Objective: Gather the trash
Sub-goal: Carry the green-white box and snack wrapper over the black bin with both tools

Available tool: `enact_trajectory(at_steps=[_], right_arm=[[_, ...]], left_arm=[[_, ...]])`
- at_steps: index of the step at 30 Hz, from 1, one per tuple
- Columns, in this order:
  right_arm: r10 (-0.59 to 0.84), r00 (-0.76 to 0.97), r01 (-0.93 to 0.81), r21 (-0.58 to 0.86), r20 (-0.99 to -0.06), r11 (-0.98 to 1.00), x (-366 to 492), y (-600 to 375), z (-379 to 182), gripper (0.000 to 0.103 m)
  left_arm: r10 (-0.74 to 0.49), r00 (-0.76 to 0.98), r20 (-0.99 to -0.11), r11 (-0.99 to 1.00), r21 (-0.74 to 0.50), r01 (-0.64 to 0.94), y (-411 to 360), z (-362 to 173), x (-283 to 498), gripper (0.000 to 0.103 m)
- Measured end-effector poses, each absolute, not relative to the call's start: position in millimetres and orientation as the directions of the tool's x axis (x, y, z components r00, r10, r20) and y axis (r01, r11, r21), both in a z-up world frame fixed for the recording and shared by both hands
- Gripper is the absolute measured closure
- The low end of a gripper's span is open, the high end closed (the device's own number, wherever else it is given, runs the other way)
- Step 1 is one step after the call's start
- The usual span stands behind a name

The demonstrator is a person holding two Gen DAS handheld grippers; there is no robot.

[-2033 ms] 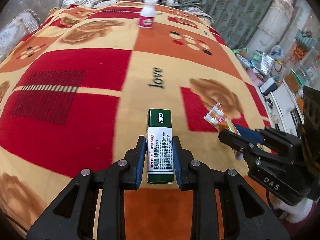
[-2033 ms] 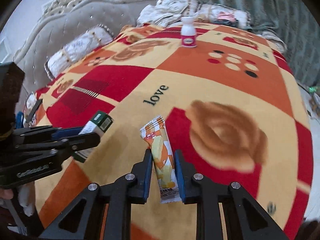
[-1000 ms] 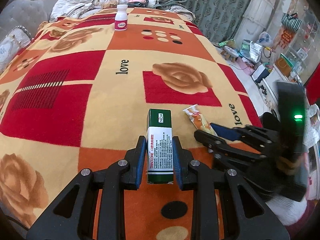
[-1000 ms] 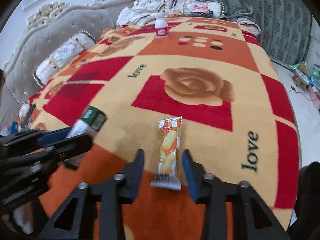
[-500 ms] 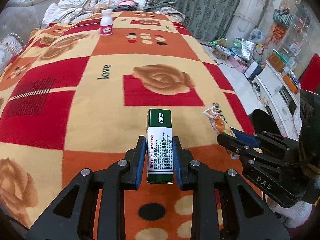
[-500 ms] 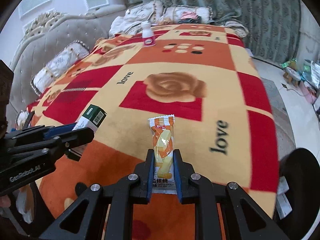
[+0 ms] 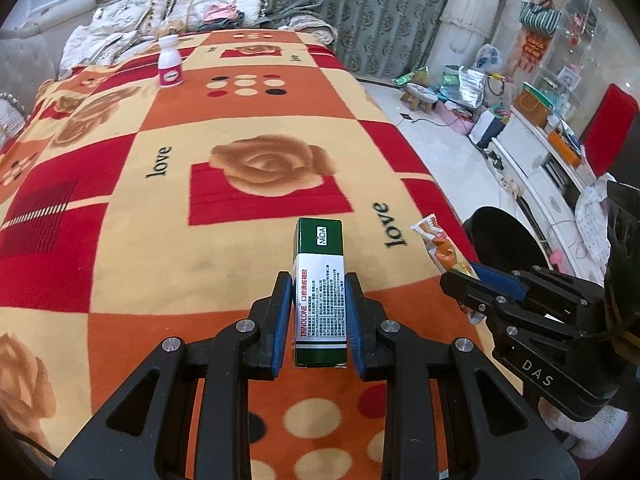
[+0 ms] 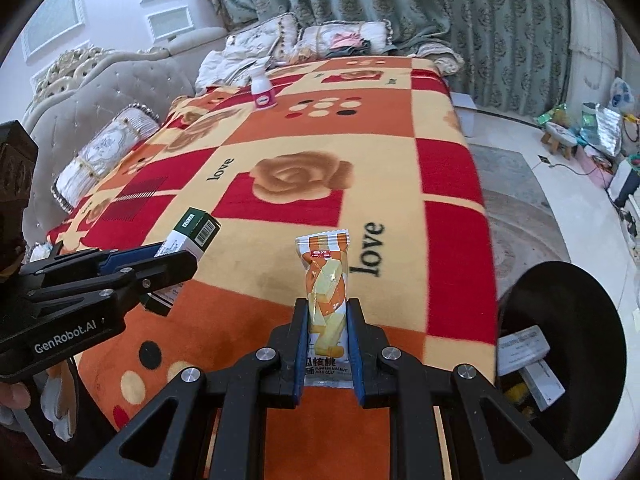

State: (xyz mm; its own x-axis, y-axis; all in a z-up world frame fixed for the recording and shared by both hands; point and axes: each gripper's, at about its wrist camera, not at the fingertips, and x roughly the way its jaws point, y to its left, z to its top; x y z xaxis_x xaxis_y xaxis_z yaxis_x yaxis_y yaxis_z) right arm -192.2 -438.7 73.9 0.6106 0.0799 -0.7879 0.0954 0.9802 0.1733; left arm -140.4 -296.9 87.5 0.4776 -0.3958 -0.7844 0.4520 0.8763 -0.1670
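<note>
My left gripper (image 7: 319, 304) is shut on a green and white medicine box (image 7: 319, 280), held upright above the patterned bedspread (image 7: 160, 208). My right gripper (image 8: 327, 320) is shut on an orange snack wrapper (image 8: 325, 280). In the left wrist view the right gripper (image 7: 460, 280) shows at the right with the wrapper (image 7: 440, 246) sticking out of it. In the right wrist view the left gripper (image 8: 176, 260) shows at the left with the box (image 8: 192, 232). A black trash bin (image 8: 560, 340) stands at the bed's near right corner with cartons inside. A white bottle with a pink label (image 7: 170, 64) stands far up the bed.
Pillows and folded bedding (image 8: 304, 44) lie at the far end by green curtains (image 7: 360, 8). A padded headboard (image 8: 100, 80) runs along the left. On the floor to the right are a small stool (image 7: 418, 98), bags and a white cabinet (image 7: 540, 168).
Both grippers have pulled back toward the near right corner of the bed with their loads lifted. The right jaws closed on the wrapper. The black bin has come into view.
</note>
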Motion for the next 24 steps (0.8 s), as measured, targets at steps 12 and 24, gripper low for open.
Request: enact_trajectory(at_steps=[12,24], right_arm=[[0.032,0.624,0.167,0.173,-0.781,0.971,-216.7,-470.7,80.9,0.086],[-0.039,0.618,0.27,0.165,-0.785,0.949,-246.0,-515.5,82.1,0.086]], left_arm=[[-0.447,0.434,-0.782,0.836,-0.193,0.513,-331.8,91.4,-150.8,0.08],[-0.502,0.373,-0.781,0.776,-0.216,0.592,-382.7,90.8,-163.4,0.08]])
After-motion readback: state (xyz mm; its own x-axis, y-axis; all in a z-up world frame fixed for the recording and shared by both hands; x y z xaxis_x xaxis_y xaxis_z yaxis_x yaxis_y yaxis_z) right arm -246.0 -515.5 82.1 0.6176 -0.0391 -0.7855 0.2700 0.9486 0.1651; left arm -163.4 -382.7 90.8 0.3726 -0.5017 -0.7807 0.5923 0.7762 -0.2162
